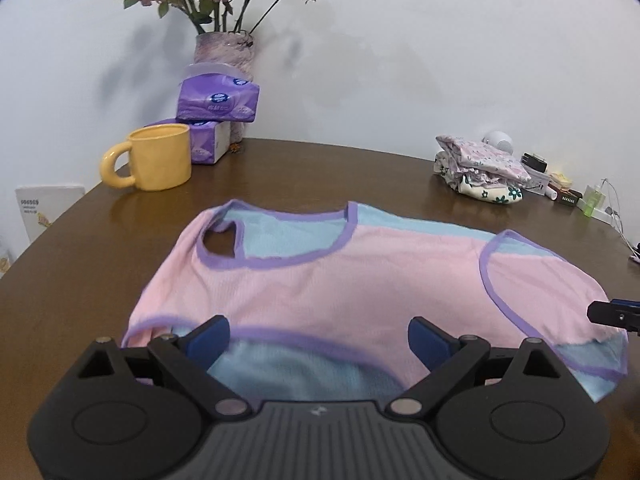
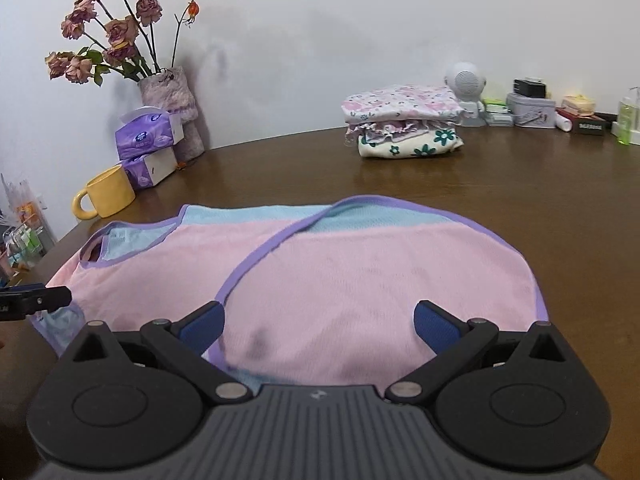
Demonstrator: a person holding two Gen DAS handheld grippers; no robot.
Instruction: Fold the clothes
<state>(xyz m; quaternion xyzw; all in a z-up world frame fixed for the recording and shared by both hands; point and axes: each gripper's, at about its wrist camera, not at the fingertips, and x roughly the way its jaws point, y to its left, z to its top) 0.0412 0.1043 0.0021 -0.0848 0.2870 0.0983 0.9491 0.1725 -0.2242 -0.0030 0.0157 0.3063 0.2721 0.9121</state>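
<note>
both grippers' blue-padded fingers (image 1: 214, 338) spread apart over a soft pink vest (image 1: 360, 280), purple-trimmed, lying on glossy wood.

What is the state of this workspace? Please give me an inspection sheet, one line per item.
Surface: brown wooden table, curved far edge.
Job's things: pink and blue garment spread flat; stack of folded clothes at the back.
Clutter: yellow mug, tissue packs, vase of dried roses, small white speaker, tins and bottles.
Grippers: left hand-held gripper open over the near hem; right hand-held gripper open.
Cables: white wires at the right edge.
Surroundings: plain white wall.
</note>
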